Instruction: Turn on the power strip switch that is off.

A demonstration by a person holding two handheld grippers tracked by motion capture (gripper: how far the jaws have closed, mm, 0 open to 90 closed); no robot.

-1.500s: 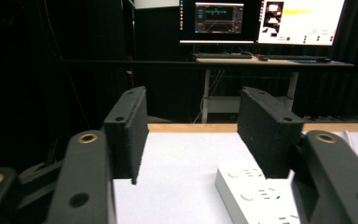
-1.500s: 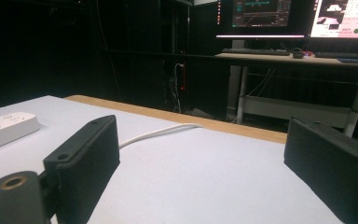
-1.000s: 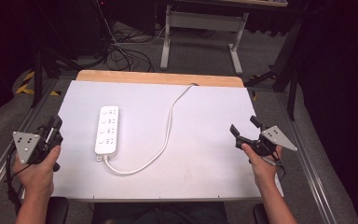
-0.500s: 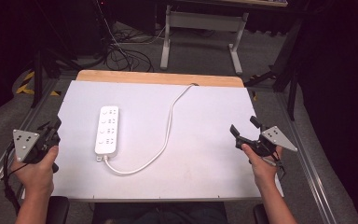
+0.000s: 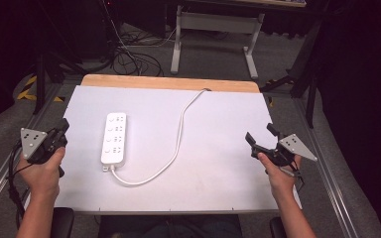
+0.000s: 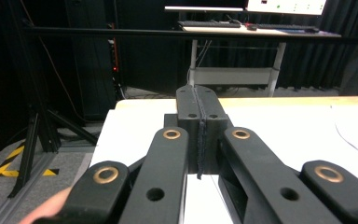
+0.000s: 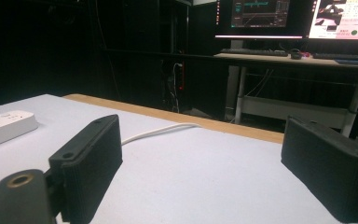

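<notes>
Left gripper (image 5: 59, 130) slightly lower, beside power strip (image 5: 114, 138)

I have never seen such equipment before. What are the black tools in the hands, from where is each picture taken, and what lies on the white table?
A person sits at a white table and holds a hand-operated gripper in each hand; there is no robot arm. The high view looks down from above the person. The other two pictures come from small cameras riding on the grippers, looking along their black jaws. The left gripper has its jaws pressed together and holds nothing. The right gripper has its jaws wide apart, also holding nothing. On the table lies a white power strip, and its white cable curves away over the far edge.
</notes>
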